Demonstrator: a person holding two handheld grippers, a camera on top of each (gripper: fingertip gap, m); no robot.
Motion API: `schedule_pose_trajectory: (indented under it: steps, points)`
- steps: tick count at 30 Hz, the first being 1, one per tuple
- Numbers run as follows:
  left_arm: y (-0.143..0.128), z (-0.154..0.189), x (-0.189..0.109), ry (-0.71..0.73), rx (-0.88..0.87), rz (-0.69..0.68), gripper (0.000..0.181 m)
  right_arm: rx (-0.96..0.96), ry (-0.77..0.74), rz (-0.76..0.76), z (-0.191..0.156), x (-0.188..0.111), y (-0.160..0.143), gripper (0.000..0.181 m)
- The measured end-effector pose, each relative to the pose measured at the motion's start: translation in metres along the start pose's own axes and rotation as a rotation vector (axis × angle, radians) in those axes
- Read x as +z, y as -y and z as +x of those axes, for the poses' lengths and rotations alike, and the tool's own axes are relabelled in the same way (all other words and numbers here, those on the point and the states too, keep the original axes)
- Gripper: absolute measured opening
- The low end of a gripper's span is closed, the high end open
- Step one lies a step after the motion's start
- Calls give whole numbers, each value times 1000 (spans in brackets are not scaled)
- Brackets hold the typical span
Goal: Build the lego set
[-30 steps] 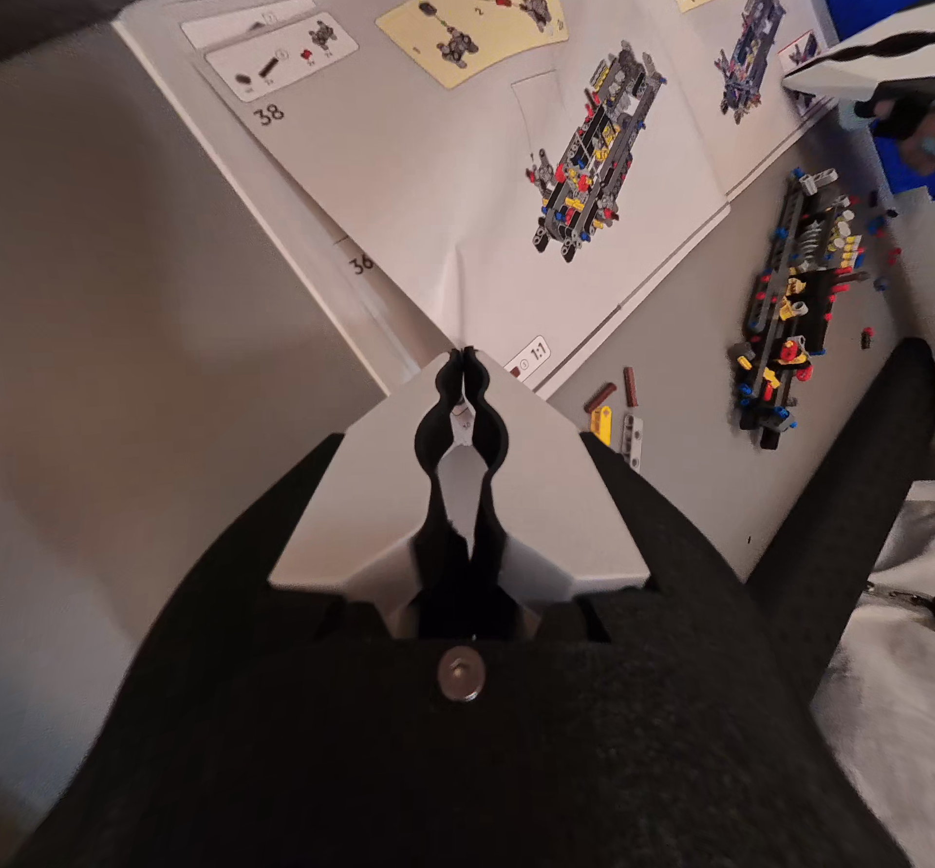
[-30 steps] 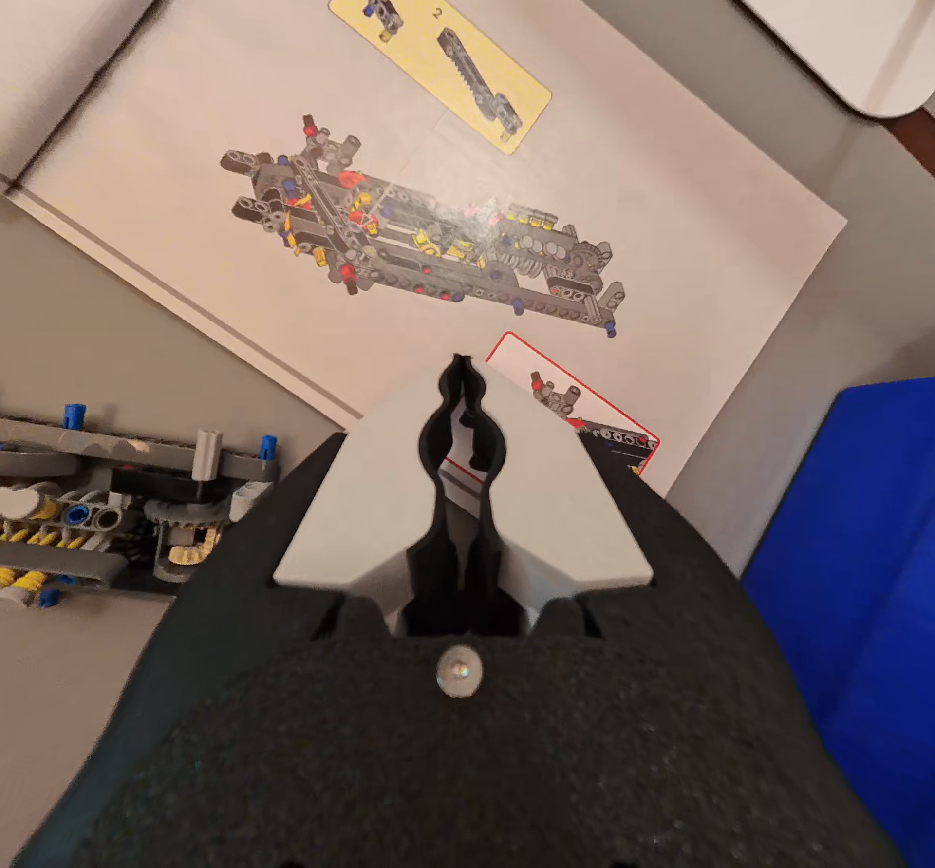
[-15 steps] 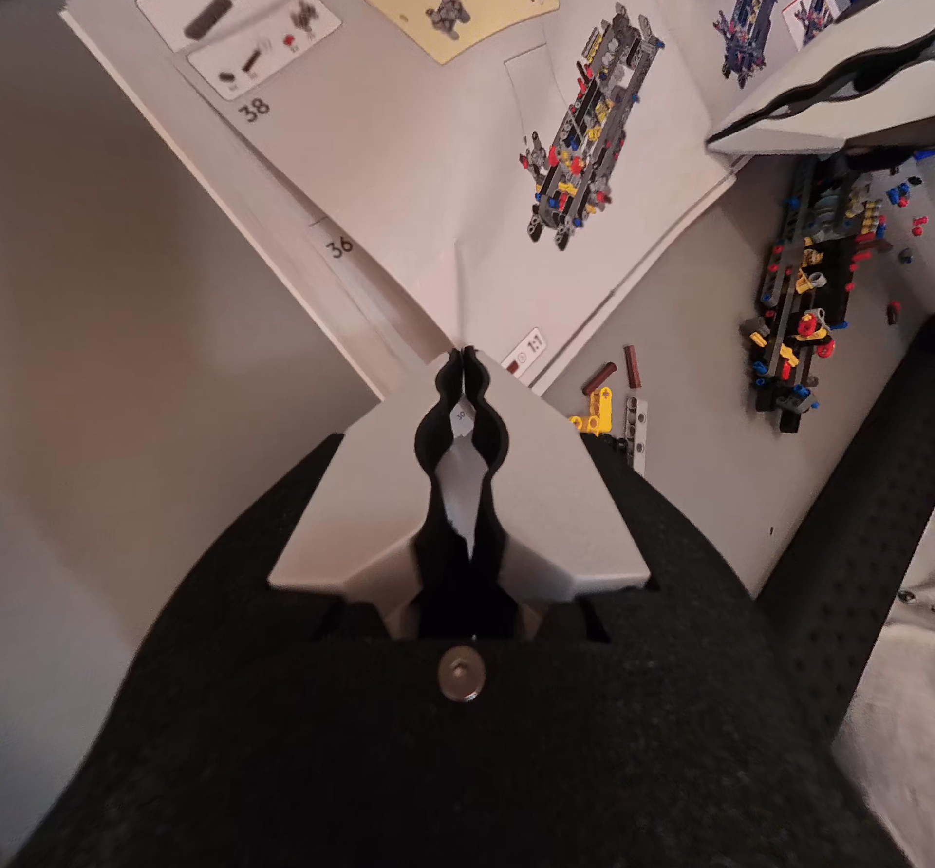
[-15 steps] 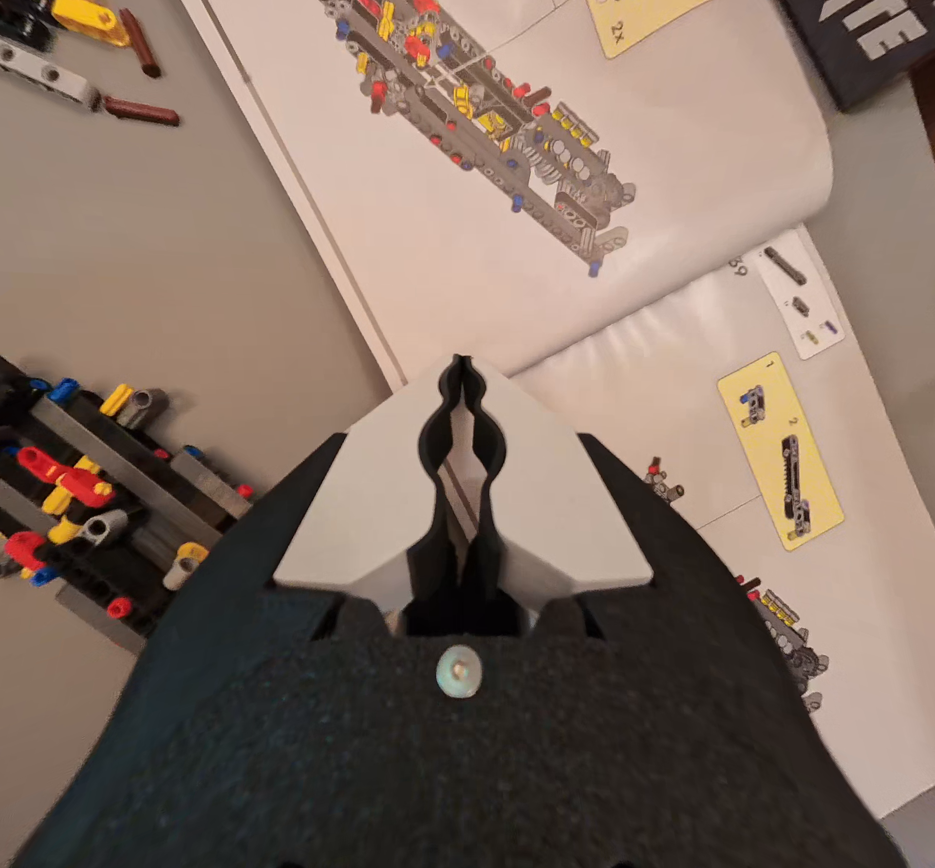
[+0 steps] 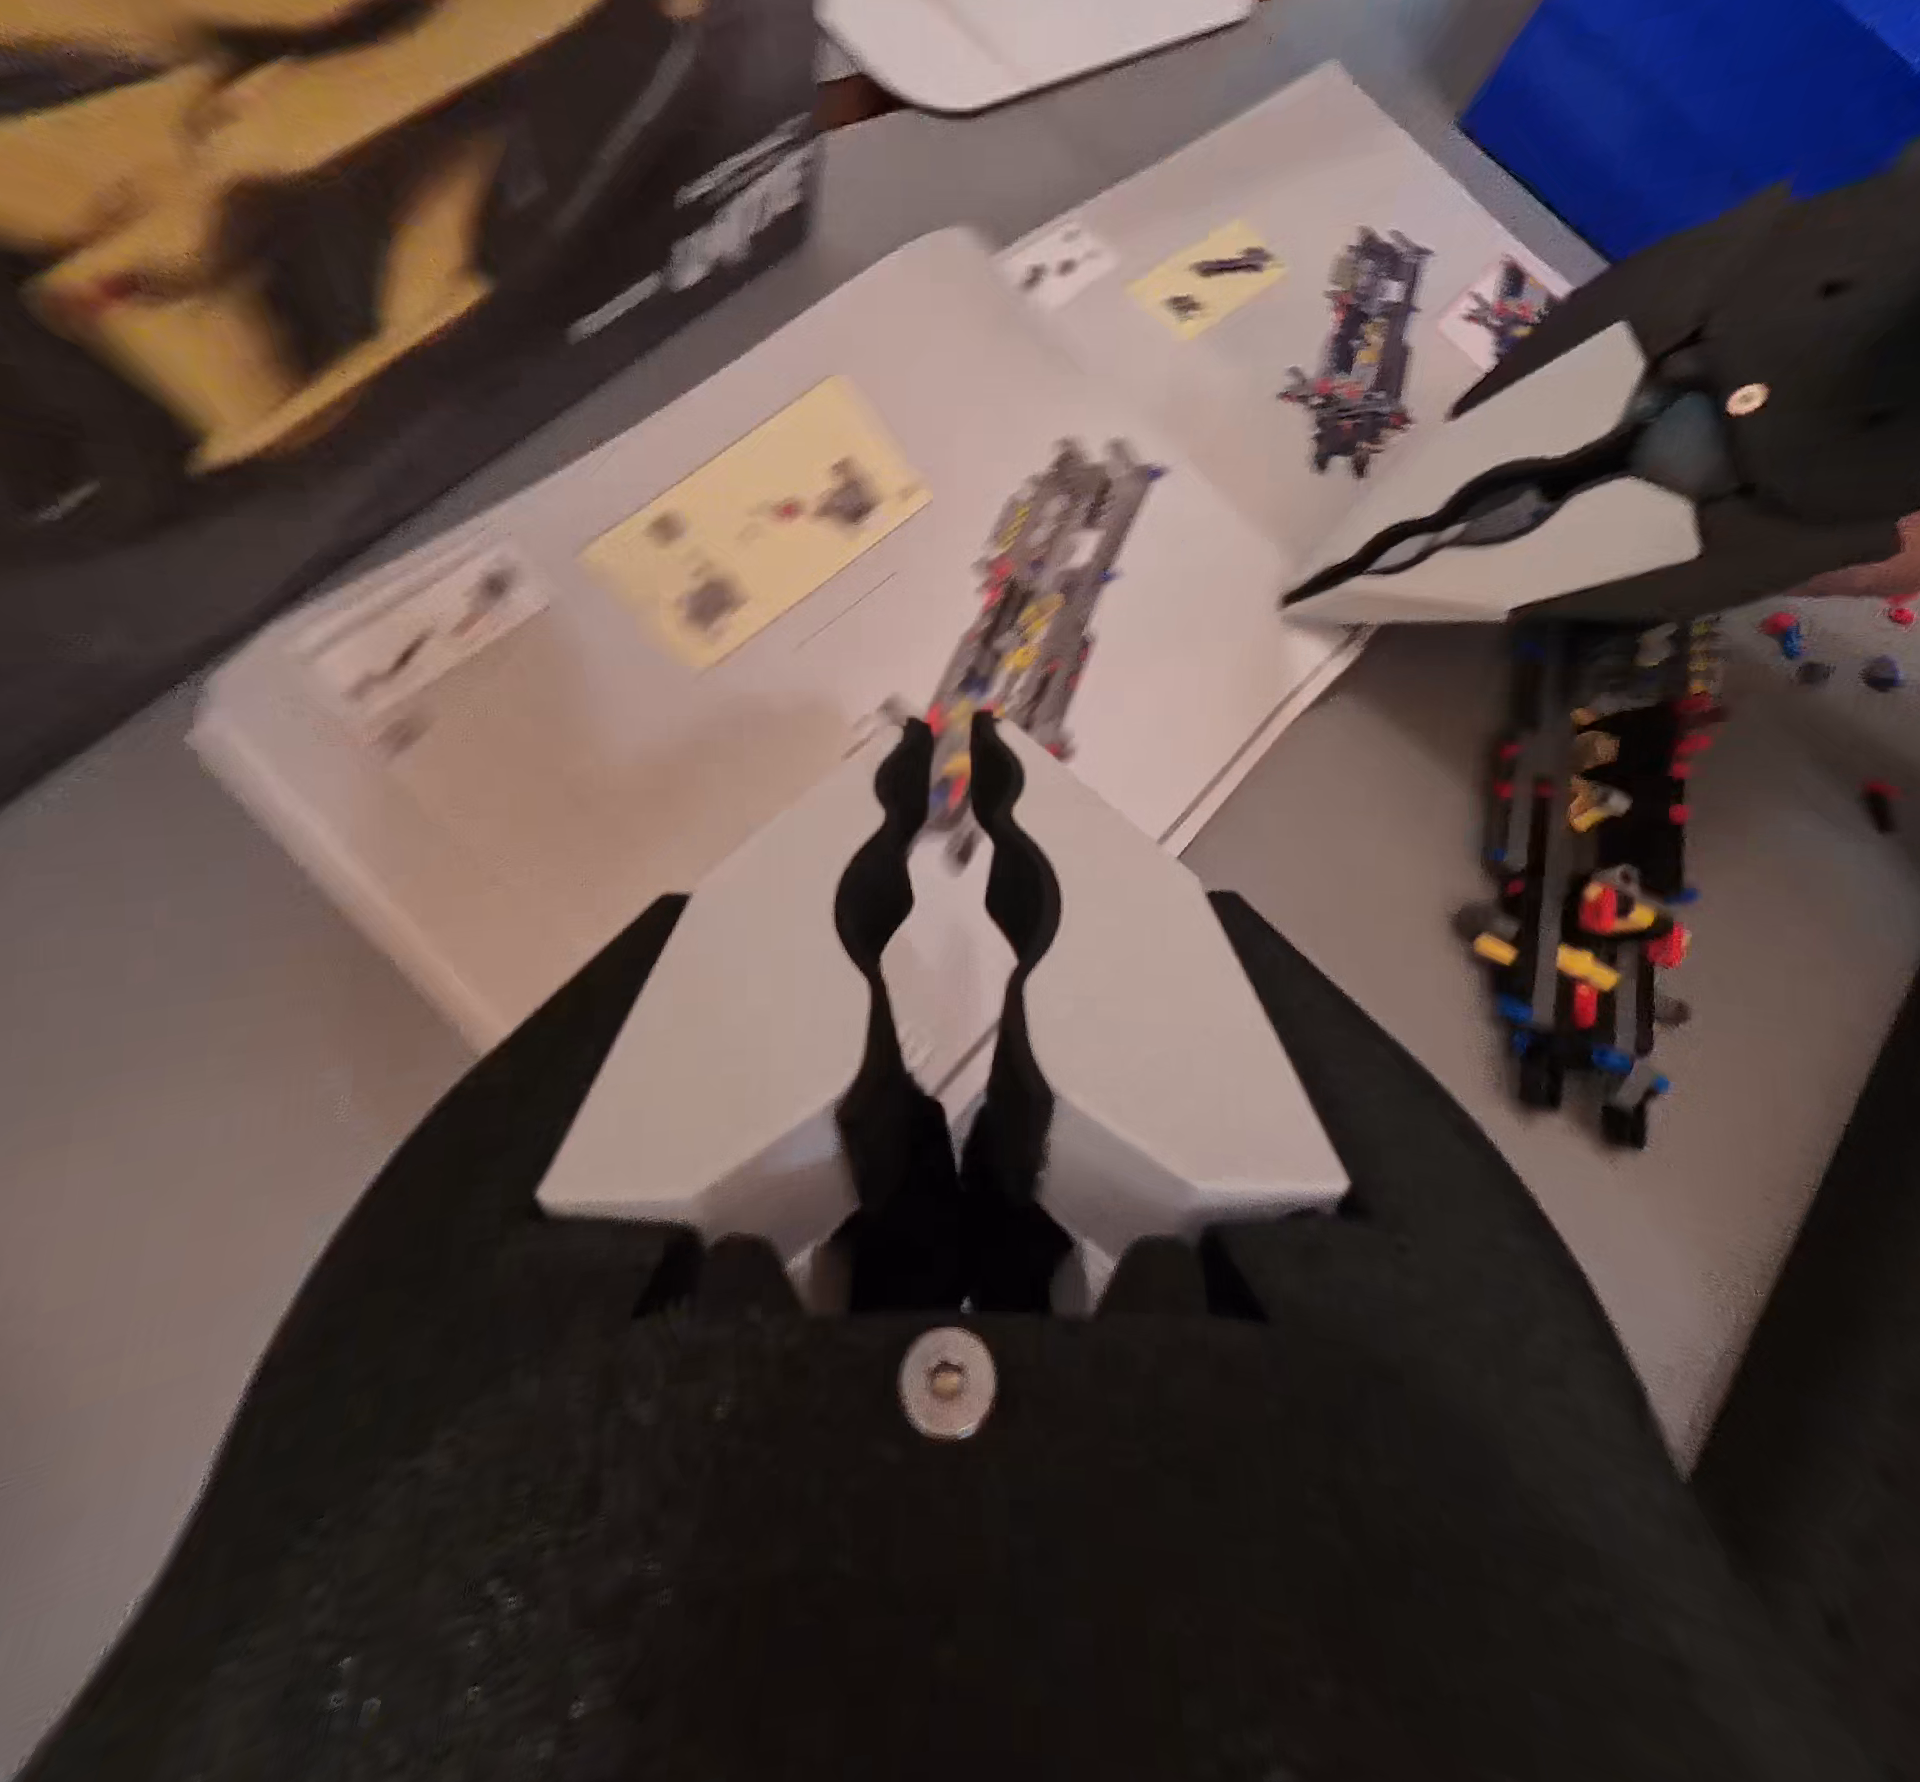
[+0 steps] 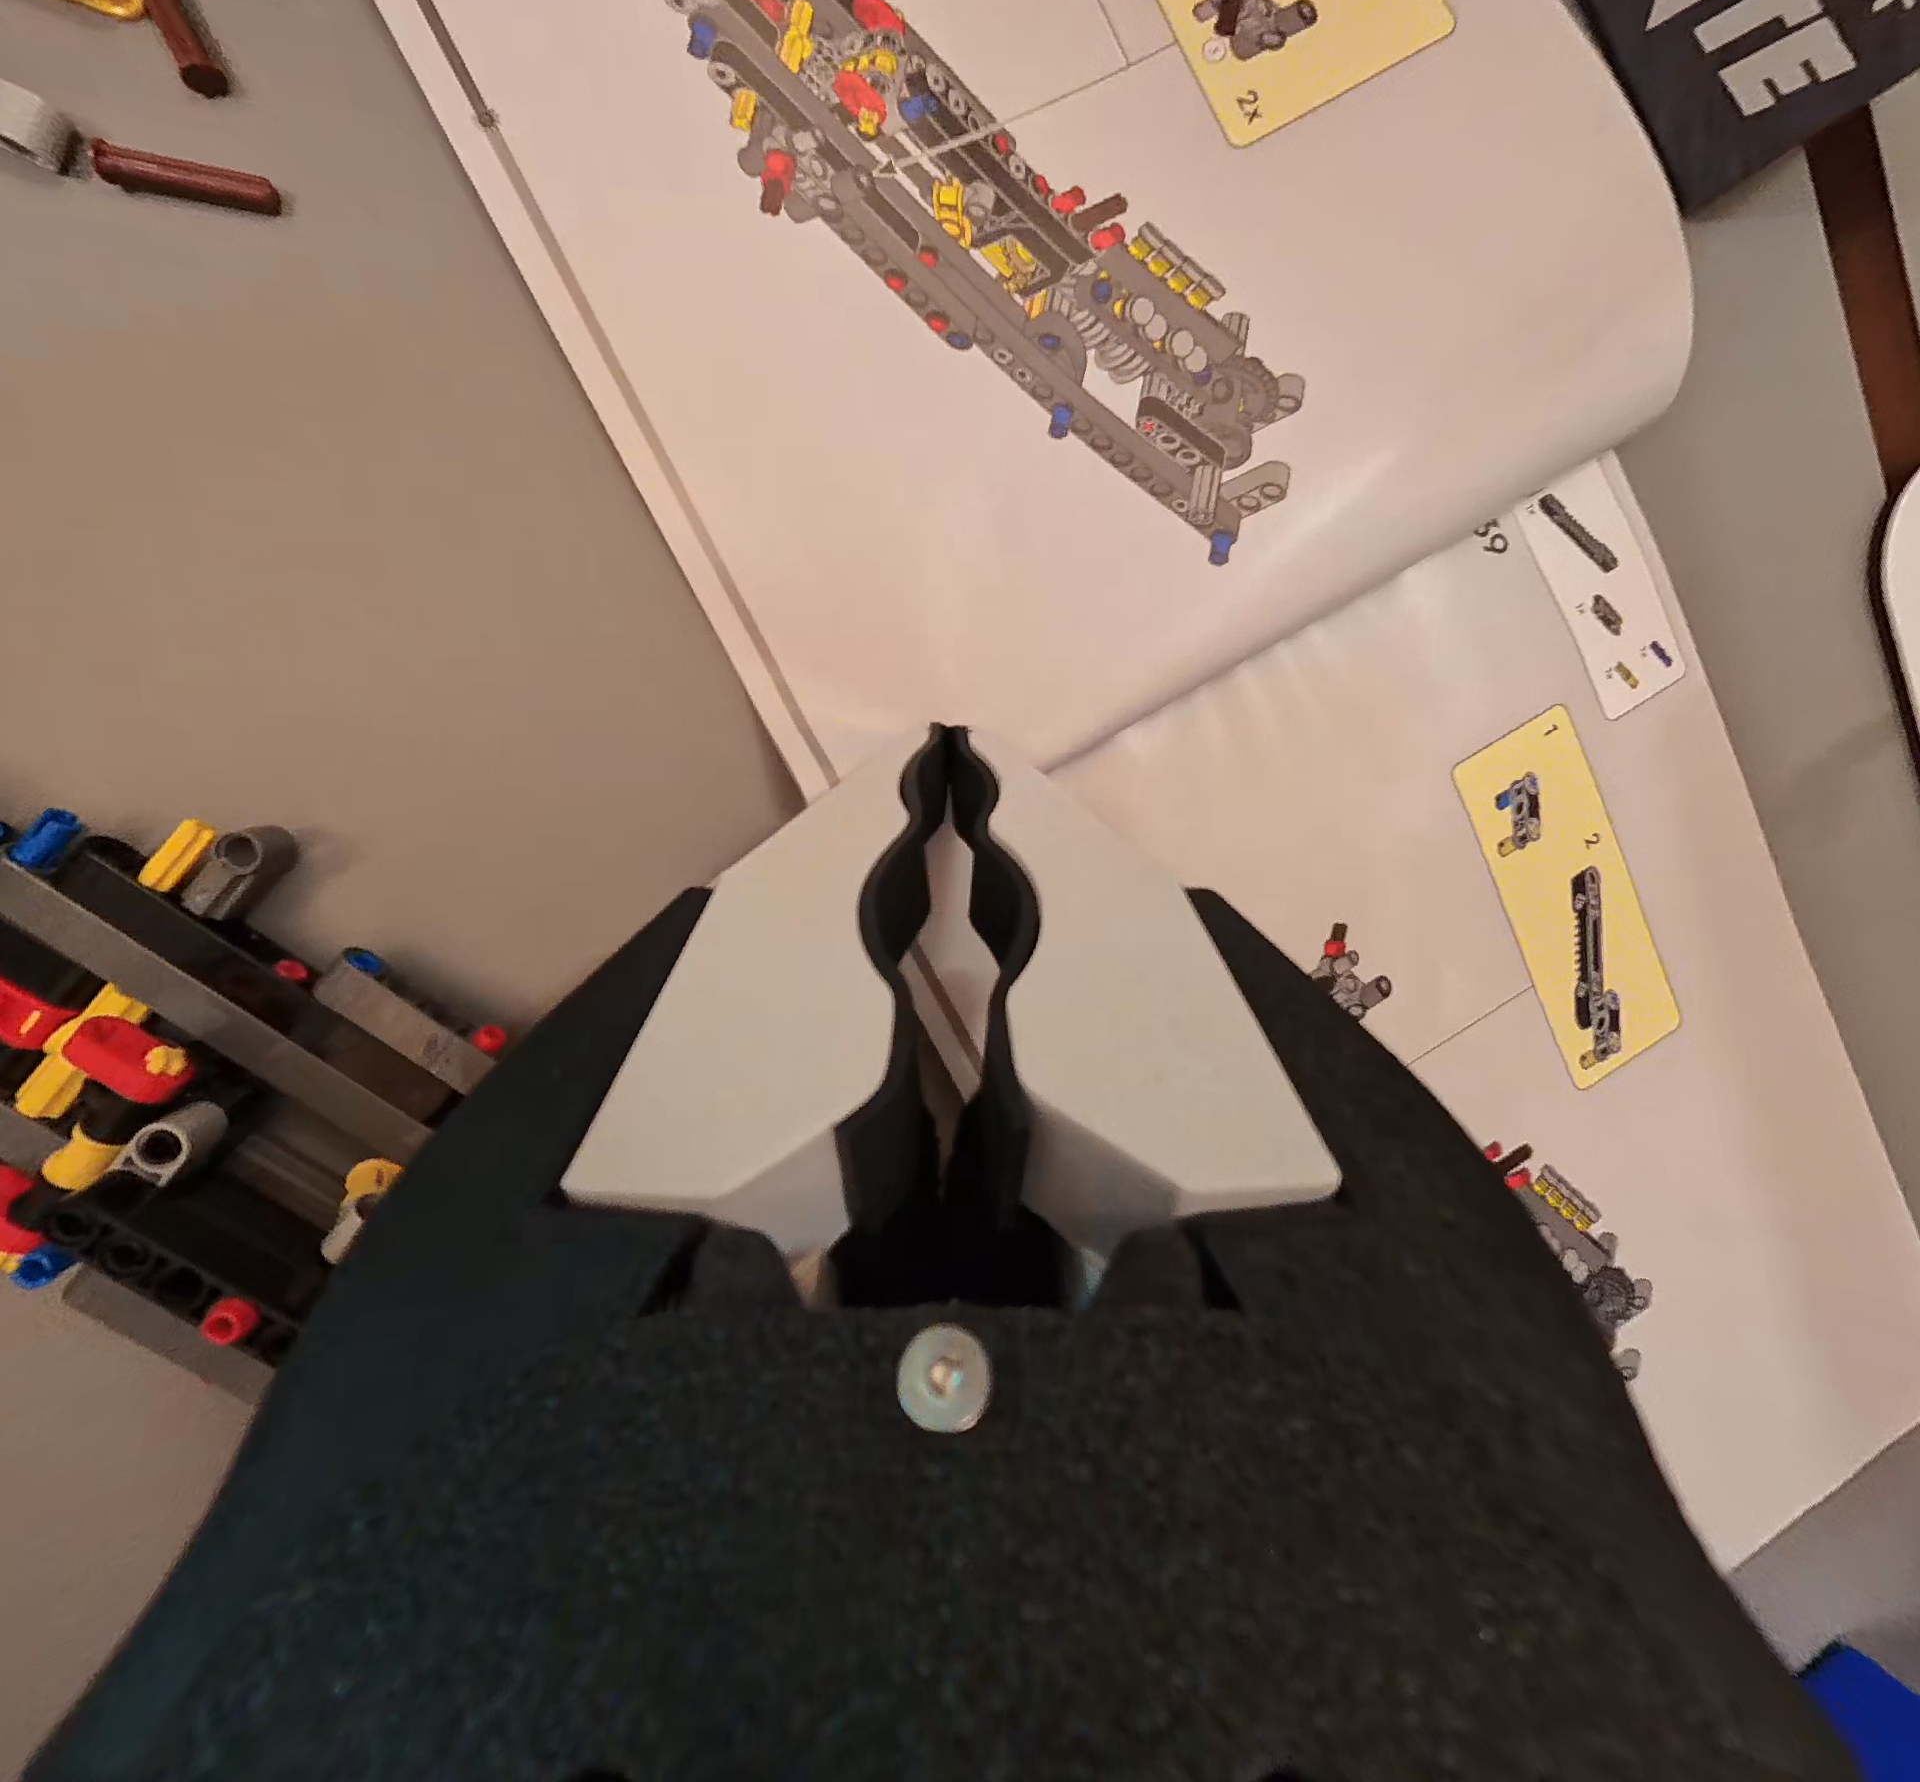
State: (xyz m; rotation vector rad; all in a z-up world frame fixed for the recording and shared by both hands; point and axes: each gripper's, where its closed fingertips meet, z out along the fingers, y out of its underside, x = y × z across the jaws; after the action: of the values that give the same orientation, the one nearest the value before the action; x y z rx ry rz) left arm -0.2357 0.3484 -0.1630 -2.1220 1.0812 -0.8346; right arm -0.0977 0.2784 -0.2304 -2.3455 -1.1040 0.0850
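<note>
Left gripper (image 5: 945, 745) now parted, empty.

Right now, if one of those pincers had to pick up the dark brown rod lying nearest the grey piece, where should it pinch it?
Probably at the middle of the dark brown rod, coming straight down with one finger on each long side. It lies flat on the grey table, thin and long, so gripping across its width looks steadiest. Its left end sits right by the grey piece; best avoid that end.

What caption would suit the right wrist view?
Shut right gripper hovers over open instruction booklet, half-built Lego chassis at left.
</note>
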Motion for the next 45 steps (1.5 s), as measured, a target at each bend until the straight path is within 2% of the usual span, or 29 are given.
schedule_pose_trajectory:
  steps: [4, 7, 11, 15, 34, 38, 41, 43, 45]
  points:
    - [35, 36, 87, -67, 54, -65, 1, 12, -16, 30, 0, 0, 0, 0]
    - [60, 46, 135, -85, 33, -70, 1, 17, -13, 40, 0, 0, 0, 0]
    - [68, 37, 167, -17, 20, -104, 0, 18, -17, 43, 0, 0, 0, 0]
    - [48, 28, 178, 32, 55, -164, 0, 29, 5, 50, 0, 0, -1, 0]
    - [45, 27, 177, 104, -6, -100, 0, 82, 11, 48, 0, 0, 0, 0]
    - [50, 29, 171, 129, 60, -87, 5, 144, 22, 50, 0, -2, 2, 0]
    - [65, 30, 141, 112, 35, 32, 20, 203, 115, 76, -13, -13, 10, 2]
    - [68, 31, 104, 80, 0, 125, 21, 247, 160, 147, -19, -30, 23, 5]
    - [58, 31, 61, 74, -37, 186, 25, 302, 145, 260, -18, -52, 34, 6]
